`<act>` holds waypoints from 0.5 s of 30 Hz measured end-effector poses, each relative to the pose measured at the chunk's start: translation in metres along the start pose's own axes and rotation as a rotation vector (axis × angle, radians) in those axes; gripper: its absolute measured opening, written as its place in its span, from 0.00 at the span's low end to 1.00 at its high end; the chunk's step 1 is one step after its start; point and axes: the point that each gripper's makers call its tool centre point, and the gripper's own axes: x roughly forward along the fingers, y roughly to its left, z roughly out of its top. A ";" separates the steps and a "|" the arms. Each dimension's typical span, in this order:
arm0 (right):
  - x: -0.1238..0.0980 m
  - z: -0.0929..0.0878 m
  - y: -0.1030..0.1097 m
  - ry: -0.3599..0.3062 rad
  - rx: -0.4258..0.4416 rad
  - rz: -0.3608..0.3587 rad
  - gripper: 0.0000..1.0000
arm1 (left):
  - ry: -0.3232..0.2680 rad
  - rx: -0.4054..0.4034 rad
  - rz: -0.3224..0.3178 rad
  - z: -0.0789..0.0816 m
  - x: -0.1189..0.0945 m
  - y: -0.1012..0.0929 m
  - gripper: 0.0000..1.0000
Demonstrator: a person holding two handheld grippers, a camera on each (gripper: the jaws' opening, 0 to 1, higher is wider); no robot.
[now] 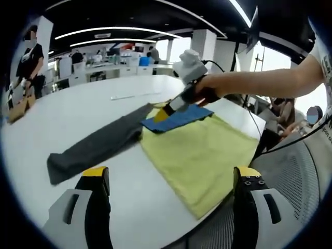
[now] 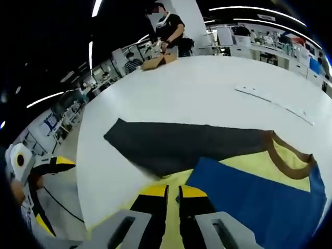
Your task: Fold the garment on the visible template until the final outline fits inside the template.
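Note:
A garment with a dark grey part, a blue part and a brown-edged collar lies on the white table. Its blue end rests on a yellow-green template cloth. In the left gripper view, a person's hand holds my right gripper down at the garment's edge, where blue meets grey. The right gripper view has those jaws close together on the fabric's near edge. My left gripper hovers open over the table's near edge, holding nothing, and its yellow-tipped fingers appear at the left of the right gripper view.
A person stands at the table's far side by a brown paper bag. A thin strip lies on the far tabletop. A grey mesh chair sits by the near edge on the right. Desks and people fill the background.

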 end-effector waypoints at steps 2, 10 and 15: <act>-0.003 0.001 -0.005 -0.007 -0.020 -0.013 0.12 | 0.001 0.001 0.002 0.000 0.000 0.000 0.96; -0.020 0.000 -0.030 -0.038 -0.046 -0.078 0.43 | -0.001 0.010 0.010 0.006 0.005 0.005 0.97; -0.031 -0.005 -0.050 -0.065 -0.025 -0.106 0.58 | -0.003 0.010 0.008 0.010 0.011 0.008 0.97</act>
